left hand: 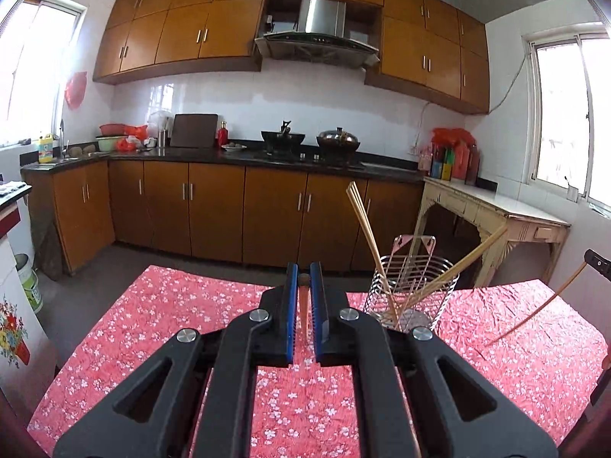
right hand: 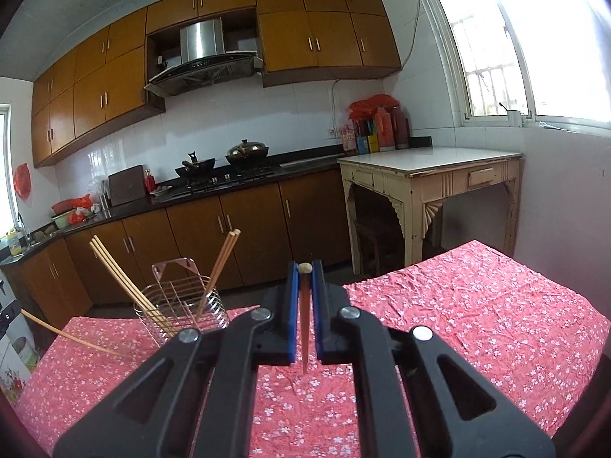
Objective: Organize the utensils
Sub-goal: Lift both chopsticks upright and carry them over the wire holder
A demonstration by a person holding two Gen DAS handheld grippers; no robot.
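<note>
In the left wrist view my left gripper (left hand: pixel 304 267) is shut on a brown chopstick (left hand: pixel 304 315) that stands upright between its blue pads, above the red floral tablecloth (left hand: pixel 172 324). Just to its right stands a wire utensil holder (left hand: pixel 410 290) with several bamboo chopsticks (left hand: pixel 366 229) leaning in it. In the right wrist view my right gripper (right hand: pixel 304 265) is likewise shut on an upright chopstick (right hand: pixel 304 328). There the holder (right hand: pixel 183 305) sits to the left on the cloth. At the left view's right edge, part of the right gripper (left hand: pixel 597 263) shows with its chopstick (left hand: pixel 534 311).
Brown cabinets and a dark counter (left hand: pixel 236 158) with pots run along the back wall. A cream side table (right hand: pixel 431 171) stands under the window on the right. A paint can (left hand: pixel 28 278) sits on the floor at the left. The cloth-covered table ends just behind the holder.
</note>
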